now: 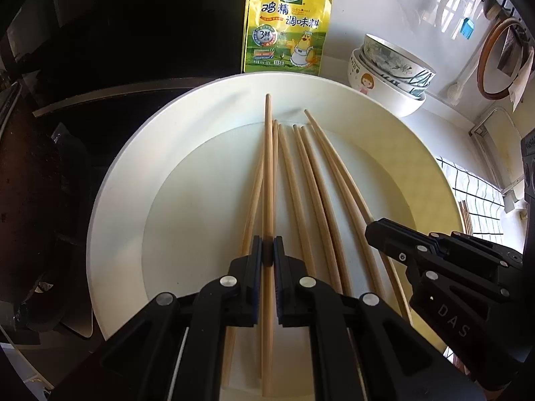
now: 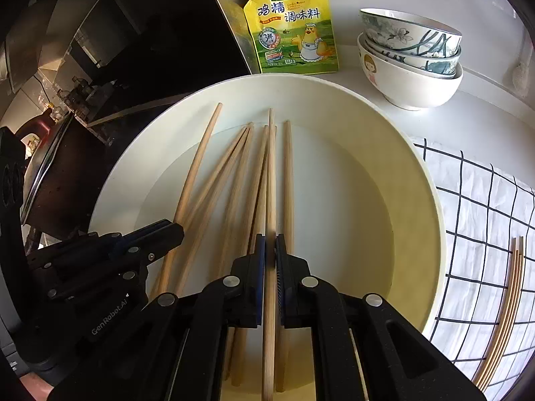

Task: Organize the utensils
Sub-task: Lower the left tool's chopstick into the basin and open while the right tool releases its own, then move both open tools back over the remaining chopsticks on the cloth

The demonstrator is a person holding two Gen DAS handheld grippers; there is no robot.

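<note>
A large cream plate (image 1: 117, 200) (image 2: 418, 200) holds several wooden chopsticks (image 1: 314, 193) (image 2: 214, 193) lying roughly parallel. My left gripper (image 1: 267, 247) is shut on one chopstick (image 1: 268, 167), which runs straight between its pads above the others. In the right wrist view my right gripper (image 2: 270, 244) is likewise shut on a single chopstick (image 2: 271, 173) over the plate. The two grippers hang side by side: the right gripper (image 1: 369, 230) shows at the right of the left wrist view, the left gripper (image 2: 179, 230) at the left of the right wrist view. A few more chopsticks (image 2: 508, 300) lie on a checked cloth (image 2: 485, 217).
A yellow seasoning pouch (image 1: 287, 26) (image 2: 294, 26) stands behind the plate against the wall. Stacked bowls (image 1: 391, 70) (image 2: 411, 56) sit at the back right. A dark stove with a wok (image 1: 40, 183) (image 2: 57, 173) borders the plate's left side.
</note>
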